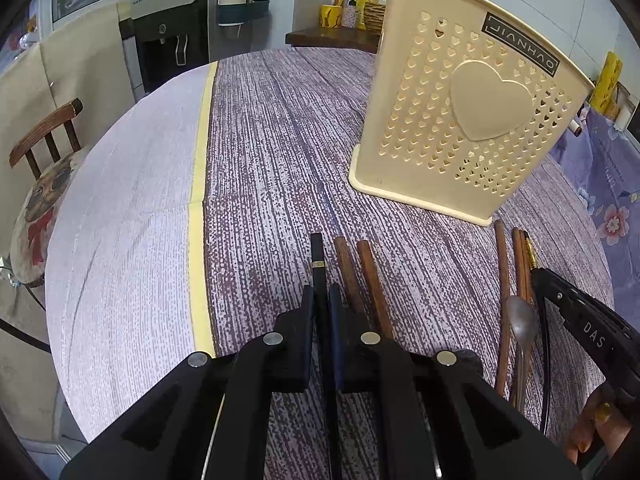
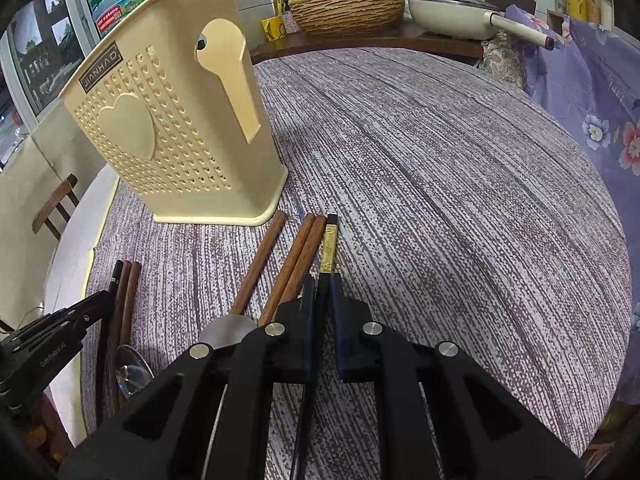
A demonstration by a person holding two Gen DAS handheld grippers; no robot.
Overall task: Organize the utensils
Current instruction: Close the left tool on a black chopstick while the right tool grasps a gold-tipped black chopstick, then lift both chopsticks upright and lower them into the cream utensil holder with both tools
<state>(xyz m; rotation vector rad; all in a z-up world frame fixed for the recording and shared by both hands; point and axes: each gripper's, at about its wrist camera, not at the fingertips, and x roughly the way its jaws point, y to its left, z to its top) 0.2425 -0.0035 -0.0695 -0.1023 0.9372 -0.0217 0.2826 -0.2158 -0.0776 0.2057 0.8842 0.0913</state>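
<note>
A cream utensil holder (image 1: pixel 460 120) with heart holes stands upright on the table; it also shows in the right wrist view (image 2: pixel 172 136). My left gripper (image 1: pixel 321 300) is shut on a black chopstick (image 1: pixel 318 256) with a thin gold ring, low over the table. Two brown chopsticks (image 1: pixel 360 272) lie just right of it. My right gripper (image 2: pixel 322 284) is shut on a black chopstick with a gold band (image 2: pixel 329 244). Two brown chopsticks (image 2: pixel 300 256) lie to its left, another (image 2: pixel 260 264) further left. A metal spoon (image 1: pixel 522 328) lies among the brown chopsticks.
The round table has a purple striped cloth (image 2: pixel 440 184) with a paler strip on the left (image 1: pixel 132 200). A wooden chair (image 1: pixel 44 140) stands at the left edge. A side shelf behind holds a wicker basket (image 2: pixel 348 6) and a pan (image 2: pixel 452 16).
</note>
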